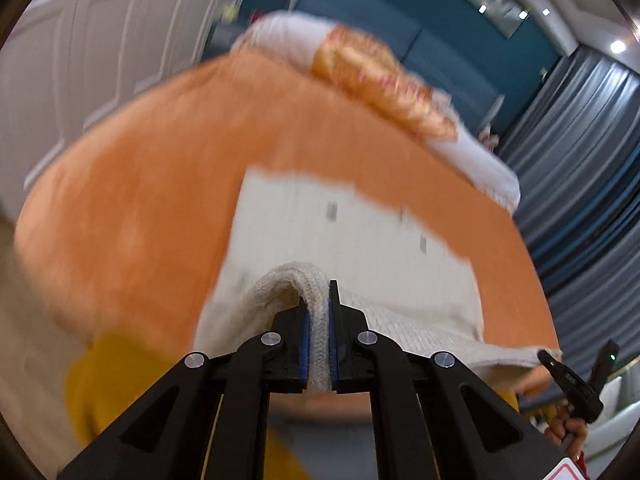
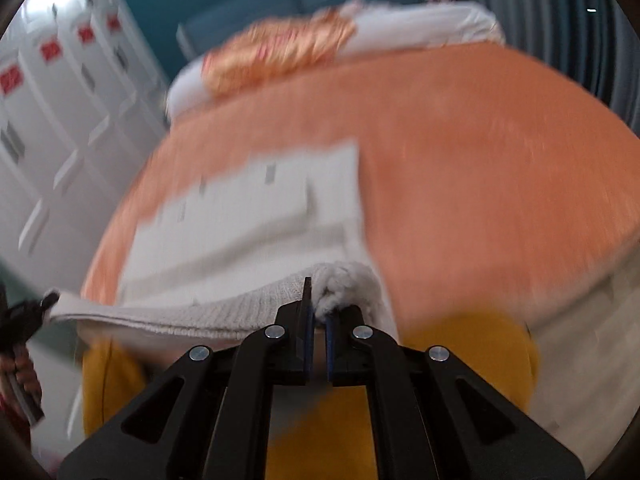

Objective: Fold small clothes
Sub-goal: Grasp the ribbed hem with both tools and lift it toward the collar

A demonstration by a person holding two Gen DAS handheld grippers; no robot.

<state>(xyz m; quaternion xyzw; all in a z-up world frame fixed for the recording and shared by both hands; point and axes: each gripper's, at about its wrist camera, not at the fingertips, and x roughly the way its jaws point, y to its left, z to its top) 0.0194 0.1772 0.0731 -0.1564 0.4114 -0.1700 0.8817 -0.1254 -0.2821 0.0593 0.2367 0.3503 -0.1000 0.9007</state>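
The left gripper [image 1: 319, 320] and right gripper [image 2: 319, 320] each clamp one near corner of the cream knit garment [image 1: 360, 240]. The near hem spans between them, the rest lying ahead on the orange bed cover [image 1: 160, 200]. Open cover lies beyond the garment; pillows [image 1: 380, 76] bound the far edge.

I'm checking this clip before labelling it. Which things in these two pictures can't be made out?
- Knit garment: both views are motion-blurred, so its type and small grey marks are unreadable.
- Its near edge, left wrist view: the left tongs hide the pinched part.
- Its corner, right wrist view: bunched in the right tongs, so the fold is unclear.
- Patterned pillow: print smeared.
- Yellow clothing: cut off behind the tongs.
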